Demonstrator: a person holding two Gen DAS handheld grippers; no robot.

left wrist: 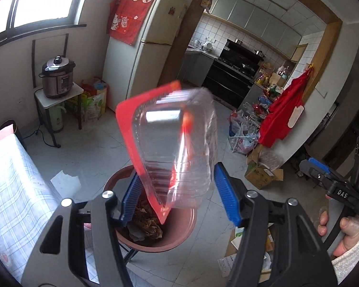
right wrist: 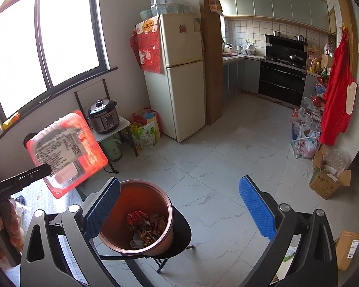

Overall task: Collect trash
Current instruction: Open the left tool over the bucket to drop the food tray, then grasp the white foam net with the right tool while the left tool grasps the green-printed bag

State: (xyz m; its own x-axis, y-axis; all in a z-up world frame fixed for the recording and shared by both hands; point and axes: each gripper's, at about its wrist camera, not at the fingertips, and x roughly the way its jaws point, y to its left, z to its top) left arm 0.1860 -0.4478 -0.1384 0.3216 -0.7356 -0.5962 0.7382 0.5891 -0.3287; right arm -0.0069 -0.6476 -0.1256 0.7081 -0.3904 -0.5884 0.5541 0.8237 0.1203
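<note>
Left hand-held gripper is carrying a clear plastic food tray with a red backing and printed label, over the near rim of the brown bin. The bin is sitting on a small black stool on the floor. The jaws are standing apart; the left pad is looking in contact with the tray edge, the right pad is showing a gap, so the tray is looking loose between them, not clamped. Right hand-held gripper is open and empty, hovering over the bin.

Handling, as a judgement: the tray is looking empty, very light, thin and flexing, slick, likely crackling under squeeze. Best hold is the flat rim, not the domed pocket. It is likely tumbling sideways on release.
</note>
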